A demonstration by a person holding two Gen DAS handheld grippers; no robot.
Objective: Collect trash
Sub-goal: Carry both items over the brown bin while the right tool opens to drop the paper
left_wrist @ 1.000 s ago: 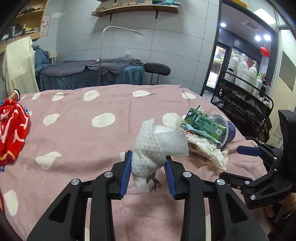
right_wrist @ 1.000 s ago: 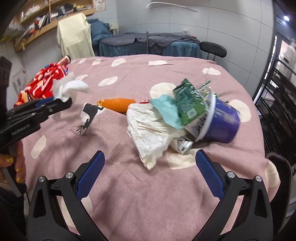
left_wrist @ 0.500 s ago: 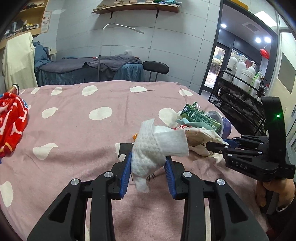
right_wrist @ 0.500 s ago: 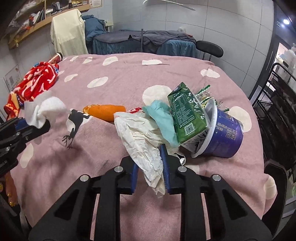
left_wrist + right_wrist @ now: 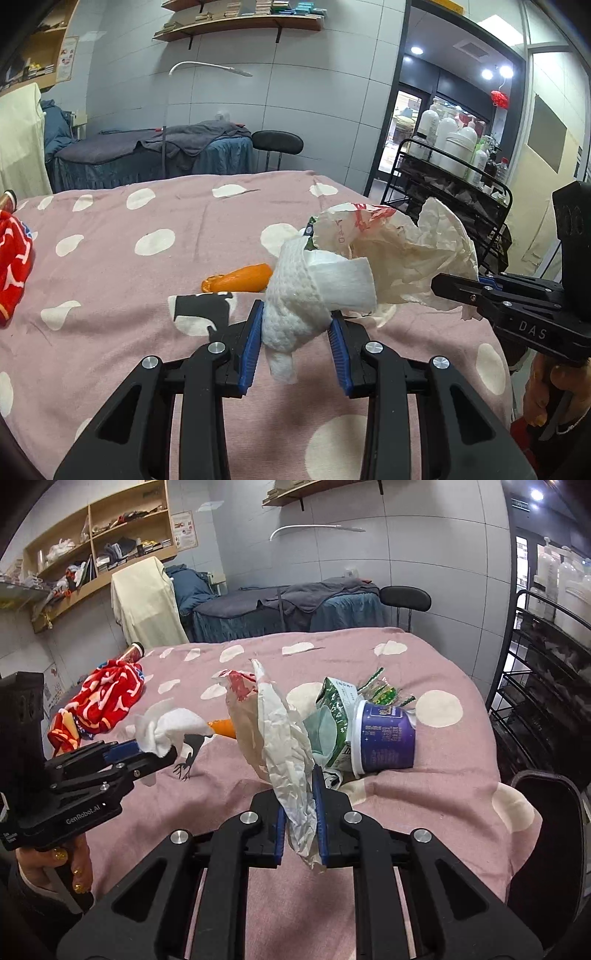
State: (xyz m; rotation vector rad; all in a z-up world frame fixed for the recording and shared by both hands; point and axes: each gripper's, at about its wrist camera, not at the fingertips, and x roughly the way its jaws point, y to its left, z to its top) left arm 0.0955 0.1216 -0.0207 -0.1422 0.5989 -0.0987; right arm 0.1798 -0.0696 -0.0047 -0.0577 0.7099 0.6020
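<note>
My left gripper (image 5: 295,328) is shut on a crumpled white tissue (image 5: 314,288), held above the pink spotted bedspread (image 5: 147,295); the gripper and tissue (image 5: 166,725) also show in the right wrist view. My right gripper (image 5: 300,805) is shut on a crumpled white plastic bag (image 5: 280,731), lifted upright off the bed; the bag (image 5: 395,251) shows in the left wrist view too. On the bed lie an orange wrapper (image 5: 240,282), a purple cup (image 5: 384,736) on its side and a green packet (image 5: 338,705).
A red patterned cloth (image 5: 103,698) lies at the bed's left side. A black wire rack with bottles (image 5: 454,166) stands right of the bed. A black stool (image 5: 546,812) is at the near right edge.
My right gripper closed on the white bag and lifted it off the pile. The left gripper kept hold of the tissue and moved closer to the bag.
</note>
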